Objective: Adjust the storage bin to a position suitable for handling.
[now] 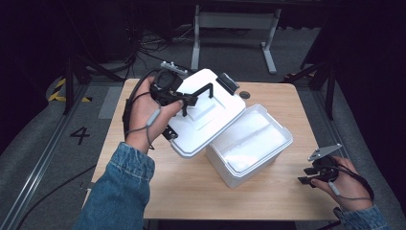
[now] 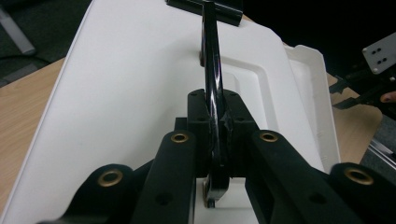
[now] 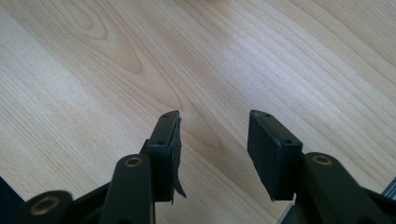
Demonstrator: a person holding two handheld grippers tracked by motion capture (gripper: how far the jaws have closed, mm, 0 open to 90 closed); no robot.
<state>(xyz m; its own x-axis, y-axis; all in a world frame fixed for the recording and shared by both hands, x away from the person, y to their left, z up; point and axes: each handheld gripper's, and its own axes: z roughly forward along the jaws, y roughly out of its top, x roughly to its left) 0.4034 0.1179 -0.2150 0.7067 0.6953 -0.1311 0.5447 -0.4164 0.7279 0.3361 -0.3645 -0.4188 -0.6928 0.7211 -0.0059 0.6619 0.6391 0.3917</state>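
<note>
A white foam box (image 1: 249,146) stands open on the wooden table (image 1: 191,191), its inside bare and white. Its white lid (image 1: 201,112) is lifted and tilted to the left of the box, and a black handle (image 1: 205,90) runs across the lid's top. My left gripper (image 1: 187,99) is shut on that handle; in the left gripper view the handle (image 2: 212,79) runs between the closed jaws over the lid (image 2: 116,102). My right gripper (image 1: 306,175) hovers open near the table's right edge. Nothing lies between its jaws (image 3: 212,144), only bare wood.
A black clasp (image 1: 229,82) sits at the lid's far edge. A small round hole (image 1: 244,95) marks the table behind the box. Table legs and cables lie on the grey floor beyond. In the left gripper view the right gripper (image 2: 369,91) shows far off at right.
</note>
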